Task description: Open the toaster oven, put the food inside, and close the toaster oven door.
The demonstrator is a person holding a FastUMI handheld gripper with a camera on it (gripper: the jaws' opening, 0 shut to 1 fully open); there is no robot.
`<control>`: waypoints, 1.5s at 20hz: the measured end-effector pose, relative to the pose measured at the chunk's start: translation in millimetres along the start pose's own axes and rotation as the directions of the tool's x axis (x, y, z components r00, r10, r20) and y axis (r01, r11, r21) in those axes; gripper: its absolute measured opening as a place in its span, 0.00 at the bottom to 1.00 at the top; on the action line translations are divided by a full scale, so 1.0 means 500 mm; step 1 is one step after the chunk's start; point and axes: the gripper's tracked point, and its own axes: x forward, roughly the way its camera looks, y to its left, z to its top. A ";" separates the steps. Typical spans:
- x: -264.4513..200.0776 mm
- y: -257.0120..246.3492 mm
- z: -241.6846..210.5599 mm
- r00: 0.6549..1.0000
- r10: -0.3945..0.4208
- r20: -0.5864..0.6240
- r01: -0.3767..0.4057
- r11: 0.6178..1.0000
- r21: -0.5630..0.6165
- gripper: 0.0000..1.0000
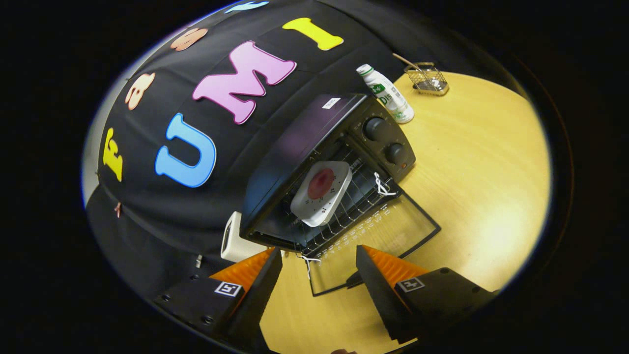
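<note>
Toaster oven sits toward the back edge of the tabletop, close to the booth wall, door dropped fully open and lying flat on the wood. Food already in: white square plate w/ a reddish round piece on it, resting on the wire rack, well inside the cavity. Gripper hangs just in front of the door's free edge, fingers spread wide, nothing between them. Remaining step looks like door-closing only. Door = glass panel in thin dark frame; prob. light, stiff, hinged at oven base, so it shld swing up easily; glass is slick, so better to lift from under the front edge or hook the handle, which I can't make out clearly. White string ties show at the door's hinge corners; purpose unclear. Bottle and small wire basket stand nr the far edge, beyond the oven, well apart from the work.
</note>
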 end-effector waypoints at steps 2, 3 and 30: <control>-0.015 -0.009 0.000 1.000 -0.020 0.010 0.021 0.993 -0.114 0.98; -0.020 -0.013 -0.001 0.999 -0.031 0.019 0.033 0.983 -0.181 0.98; 0.115 -0.196 -0.238 0.907 -0.402 -0.125 0.217 0.701 -0.679 0.99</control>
